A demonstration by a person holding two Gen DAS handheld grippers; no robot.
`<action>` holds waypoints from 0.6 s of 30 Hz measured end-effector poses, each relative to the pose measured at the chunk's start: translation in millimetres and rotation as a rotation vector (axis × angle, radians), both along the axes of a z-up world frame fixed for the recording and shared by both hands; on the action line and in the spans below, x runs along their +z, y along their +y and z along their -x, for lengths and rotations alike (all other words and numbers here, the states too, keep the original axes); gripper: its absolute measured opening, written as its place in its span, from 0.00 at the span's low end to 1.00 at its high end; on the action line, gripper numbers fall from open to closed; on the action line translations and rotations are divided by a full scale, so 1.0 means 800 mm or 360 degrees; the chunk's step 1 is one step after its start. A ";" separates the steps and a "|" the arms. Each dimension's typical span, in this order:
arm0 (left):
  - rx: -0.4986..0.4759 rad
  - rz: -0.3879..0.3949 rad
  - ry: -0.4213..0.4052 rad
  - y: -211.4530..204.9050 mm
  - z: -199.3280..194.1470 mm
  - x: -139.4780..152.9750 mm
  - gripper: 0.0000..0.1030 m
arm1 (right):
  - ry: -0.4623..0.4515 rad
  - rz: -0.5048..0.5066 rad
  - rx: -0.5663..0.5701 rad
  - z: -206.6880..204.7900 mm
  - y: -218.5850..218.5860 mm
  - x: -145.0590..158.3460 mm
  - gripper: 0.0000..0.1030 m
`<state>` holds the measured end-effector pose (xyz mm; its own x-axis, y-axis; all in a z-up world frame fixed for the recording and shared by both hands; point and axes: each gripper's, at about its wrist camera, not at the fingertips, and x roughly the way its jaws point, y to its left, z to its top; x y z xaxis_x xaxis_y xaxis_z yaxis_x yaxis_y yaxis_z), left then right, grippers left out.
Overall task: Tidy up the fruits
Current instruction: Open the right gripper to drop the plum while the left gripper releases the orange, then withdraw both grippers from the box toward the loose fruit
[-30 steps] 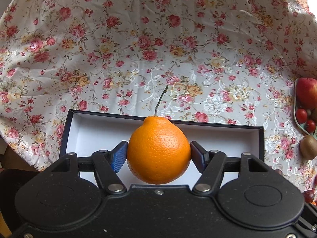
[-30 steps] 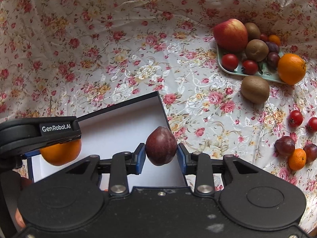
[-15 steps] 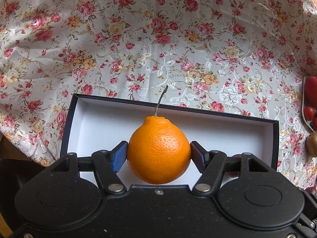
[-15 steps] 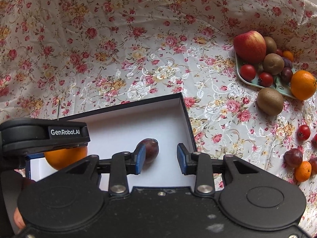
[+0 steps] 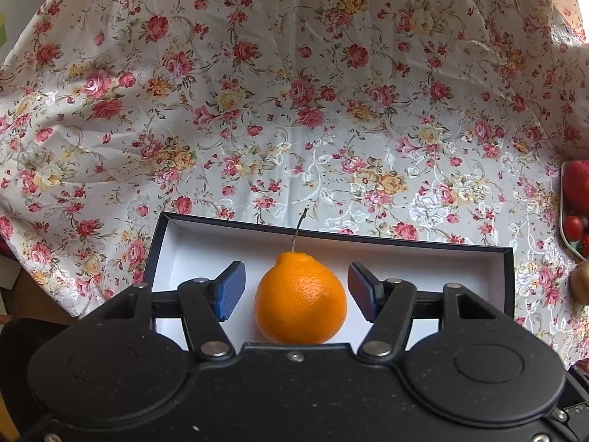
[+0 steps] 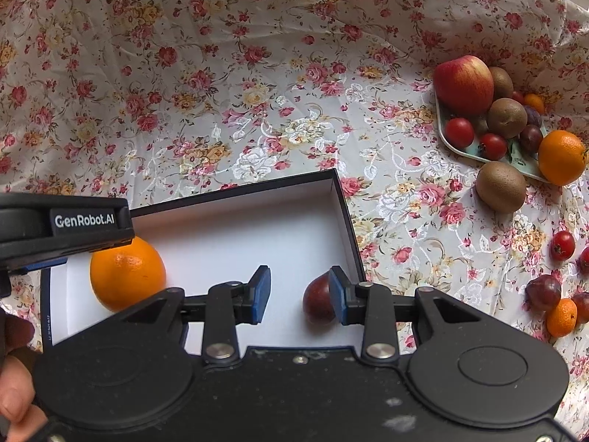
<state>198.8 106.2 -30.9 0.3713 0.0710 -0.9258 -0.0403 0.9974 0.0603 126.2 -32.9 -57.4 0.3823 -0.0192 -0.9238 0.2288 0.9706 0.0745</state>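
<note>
A stemmed orange rests on the white floor of the black-walled box. My left gripper stands open around it, blue pads clear of the peel on both sides. In the right wrist view the same orange sits at the box's left end under the left gripper's black body. A dark plum lies in the box near its right wall. My right gripper is open above it, the plum partly hidden behind the right pad.
A pale green tray at the far right carries an apple, kiwis, cherry tomatoes and plums. An orange and a kiwi lie beside it. More tomatoes, plums and a small mandarin sit at the right edge. Floral cloth covers everything.
Both grippers have opened. The plum dropped into the box's right end first, then the orange was let go onto the box floor, and both grippers drew back a little.
</note>
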 end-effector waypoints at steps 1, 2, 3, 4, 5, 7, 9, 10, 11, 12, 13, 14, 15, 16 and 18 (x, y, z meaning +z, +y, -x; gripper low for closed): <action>-0.0008 -0.0003 0.0000 -0.001 0.001 0.000 0.64 | 0.0003 -0.0002 -0.0006 0.000 -0.001 0.000 0.35; -0.0015 -0.0009 -0.0004 -0.002 0.002 0.000 0.64 | 0.0008 -0.0005 -0.0013 -0.001 -0.002 -0.001 0.35; -0.0020 -0.0014 -0.0008 -0.003 0.002 0.000 0.64 | 0.0012 -0.0005 -0.0014 -0.001 -0.002 -0.001 0.35; -0.0026 -0.0018 -0.0014 -0.004 0.002 0.001 0.64 | 0.0014 -0.0005 -0.0016 -0.002 -0.003 -0.001 0.35; -0.0032 -0.0020 -0.0019 -0.004 0.003 0.002 0.64 | 0.0013 -0.0004 -0.0020 -0.002 -0.003 -0.001 0.35; -0.0043 -0.0027 -0.0025 -0.006 0.003 0.003 0.64 | 0.0009 -0.0001 -0.0030 -0.002 -0.004 -0.001 0.35; -0.0060 -0.0033 -0.0024 -0.007 0.003 0.002 0.64 | 0.0014 0.0002 -0.0032 -0.003 -0.005 -0.001 0.35; -0.0067 -0.0034 -0.0023 -0.008 0.003 0.002 0.64 | 0.0017 0.0004 -0.0036 -0.003 -0.006 -0.001 0.35; -0.0073 -0.0034 -0.0023 -0.008 0.004 0.002 0.64 | 0.0019 0.0007 -0.0040 -0.003 -0.006 -0.002 0.35; -0.0080 -0.0036 -0.0024 -0.009 0.004 0.002 0.64 | 0.0021 0.0008 -0.0045 -0.003 -0.007 -0.002 0.35; -0.0087 -0.0040 -0.0026 -0.010 0.004 0.002 0.64 | 0.0023 0.0008 -0.0052 -0.003 -0.008 -0.002 0.35; -0.0096 -0.0046 -0.0028 -0.011 0.005 0.003 0.64 | 0.0026 0.0007 -0.0055 -0.004 -0.008 -0.002 0.35; -0.0103 -0.0051 -0.0031 -0.012 0.005 0.003 0.64 | 0.0027 0.0007 -0.0059 -0.004 -0.009 -0.002 0.35; -0.0108 -0.0056 -0.0034 -0.012 0.005 0.003 0.64 | 0.0026 0.0008 -0.0063 -0.004 -0.010 -0.002 0.35; -0.0114 -0.0058 -0.0038 -0.013 0.005 0.004 0.64 | 0.0024 0.0012 -0.0070 -0.004 -0.011 -0.002 0.35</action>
